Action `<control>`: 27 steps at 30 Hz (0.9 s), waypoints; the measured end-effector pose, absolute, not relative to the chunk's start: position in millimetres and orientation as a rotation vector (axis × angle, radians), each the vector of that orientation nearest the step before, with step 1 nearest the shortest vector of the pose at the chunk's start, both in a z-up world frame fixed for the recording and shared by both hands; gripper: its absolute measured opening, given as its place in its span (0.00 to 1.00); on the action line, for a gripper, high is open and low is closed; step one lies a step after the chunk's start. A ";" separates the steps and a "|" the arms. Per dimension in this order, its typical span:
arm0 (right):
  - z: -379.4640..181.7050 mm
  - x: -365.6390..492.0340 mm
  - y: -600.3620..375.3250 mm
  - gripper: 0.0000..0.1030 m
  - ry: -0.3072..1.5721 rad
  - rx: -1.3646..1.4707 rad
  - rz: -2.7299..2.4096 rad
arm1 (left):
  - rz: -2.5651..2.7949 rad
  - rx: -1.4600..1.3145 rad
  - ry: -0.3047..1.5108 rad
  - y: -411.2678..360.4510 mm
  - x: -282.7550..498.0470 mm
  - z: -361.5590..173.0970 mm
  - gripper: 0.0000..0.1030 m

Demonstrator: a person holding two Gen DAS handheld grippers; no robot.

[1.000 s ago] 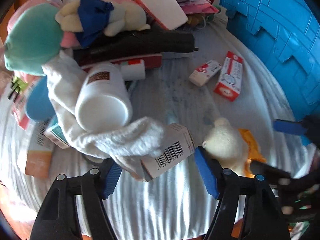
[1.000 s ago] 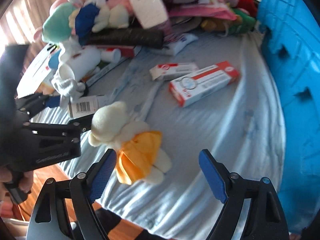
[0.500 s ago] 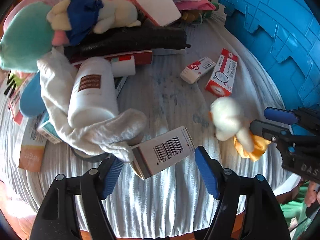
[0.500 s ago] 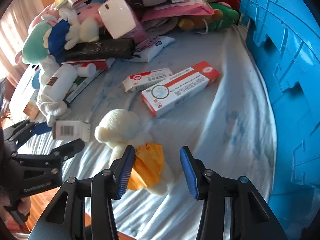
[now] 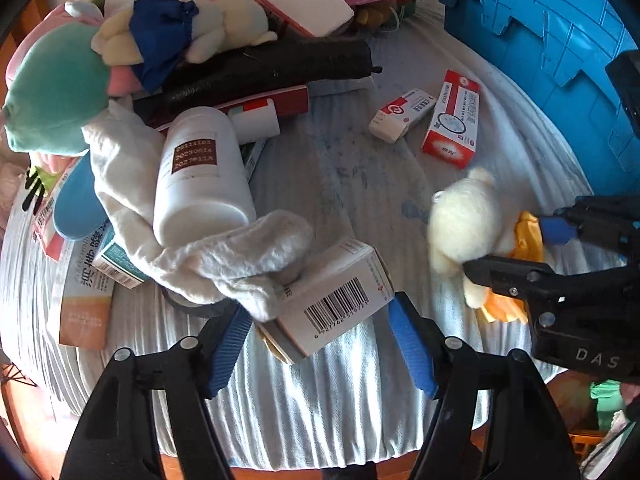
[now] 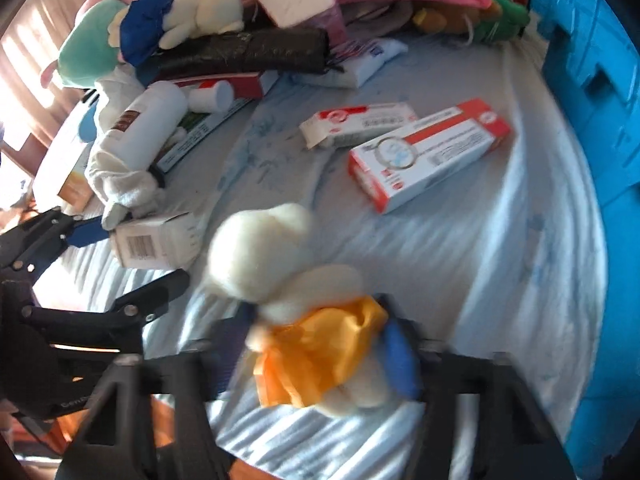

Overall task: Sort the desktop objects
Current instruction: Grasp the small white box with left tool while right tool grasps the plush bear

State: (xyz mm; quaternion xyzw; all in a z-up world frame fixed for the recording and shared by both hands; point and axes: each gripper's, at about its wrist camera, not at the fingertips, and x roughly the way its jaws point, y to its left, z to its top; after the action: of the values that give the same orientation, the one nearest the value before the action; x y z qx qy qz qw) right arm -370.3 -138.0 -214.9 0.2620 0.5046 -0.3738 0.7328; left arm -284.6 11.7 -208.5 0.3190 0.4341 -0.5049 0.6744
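Note:
A cream plush toy (image 6: 260, 248) in an orange dress lies near the front edge of the pale blue cloth. My right gripper (image 6: 320, 352) has its jaws closing, and its blue pads press on the orange dress from both sides. The left wrist view shows the plush toy (image 5: 464, 220) caught between those fingers at the right. My left gripper (image 5: 320, 336) is shut on a white box with a barcode (image 5: 332, 300). A white sock (image 5: 240, 256) droops over the box's left end, under a white bottle (image 5: 200, 176).
Two red-and-white cartons (image 5: 454, 120) (image 5: 400, 114) lie mid-cloth. A blue crate (image 5: 540, 40) walls off the right side. A heap of plush toys (image 5: 180, 28), a black pouch and more boxes fills the back and left. The cloth's front edge drops off just behind both grippers.
My right gripper came down over the plush toy and narrowed its wide jaws onto the orange dress. The toy shifted. My left gripper kept its place, with the box still between its pads.

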 end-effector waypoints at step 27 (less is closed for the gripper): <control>55.4 -430.1 -90.0 0.33 0.561 0.200 -1.097 | -1.267 0.418 0.561 -21.9 -352.8 17.5 0.67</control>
State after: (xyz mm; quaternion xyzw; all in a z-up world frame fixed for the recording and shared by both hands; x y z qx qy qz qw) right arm -430.1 -90.0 55.4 0.0936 0.2625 -0.5134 0.8117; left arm -352.8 -21.9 17.5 0.1913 0.2566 -0.5796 0.7494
